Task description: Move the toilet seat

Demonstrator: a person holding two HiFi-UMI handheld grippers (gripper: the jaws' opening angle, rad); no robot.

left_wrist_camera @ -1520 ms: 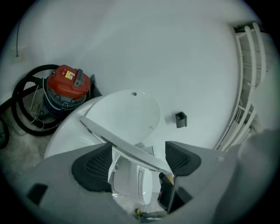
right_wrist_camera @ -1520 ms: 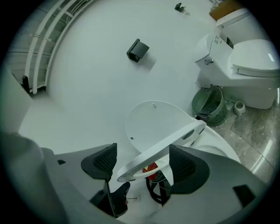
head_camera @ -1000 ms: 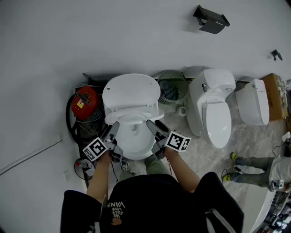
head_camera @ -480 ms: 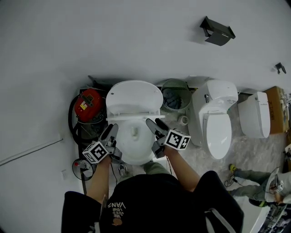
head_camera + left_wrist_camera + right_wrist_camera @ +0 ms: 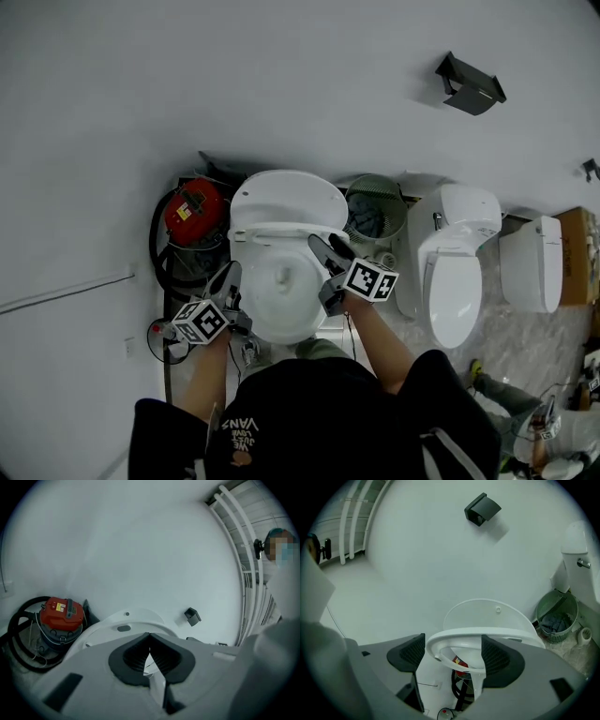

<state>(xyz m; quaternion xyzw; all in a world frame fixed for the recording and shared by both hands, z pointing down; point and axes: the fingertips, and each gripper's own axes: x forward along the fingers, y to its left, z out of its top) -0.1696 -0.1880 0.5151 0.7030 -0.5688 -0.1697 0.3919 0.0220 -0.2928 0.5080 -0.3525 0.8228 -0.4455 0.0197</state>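
Note:
The white toilet bowl (image 5: pixel 281 314) stands against the wall with its lid (image 5: pixel 286 199) up. The seat ring (image 5: pixel 487 633) is lifted off the bowl and hangs tilted in front of the lid (image 5: pixel 487 613). My right gripper (image 5: pixel 453 638) is open, and the ring's near edge lies between its wide-spread jaws, against the right one. In the head view the right gripper (image 5: pixel 330 246) reaches in at the bowl's right rim. My left gripper (image 5: pixel 230 274) sits by the bowl's left rim. The left gripper (image 5: pixel 149 634) is shut, pads together with nothing between them.
A red vacuum (image 5: pixel 195 211) with a black hose stands left of the toilet, a green bin (image 5: pixel 375 211) to its right. Two more white toilets (image 5: pixel 457 272) (image 5: pixel 532 262) line the wall further right. A dark paper holder (image 5: pixel 472 84) hangs on the wall. A person's legs (image 5: pixel 525 422) show at the lower right.
The left gripper's jaws have closed on nothing and drawn back a little. The seat ring has risen toward the lid. The head view has shifted, so everything sits further right and lower.

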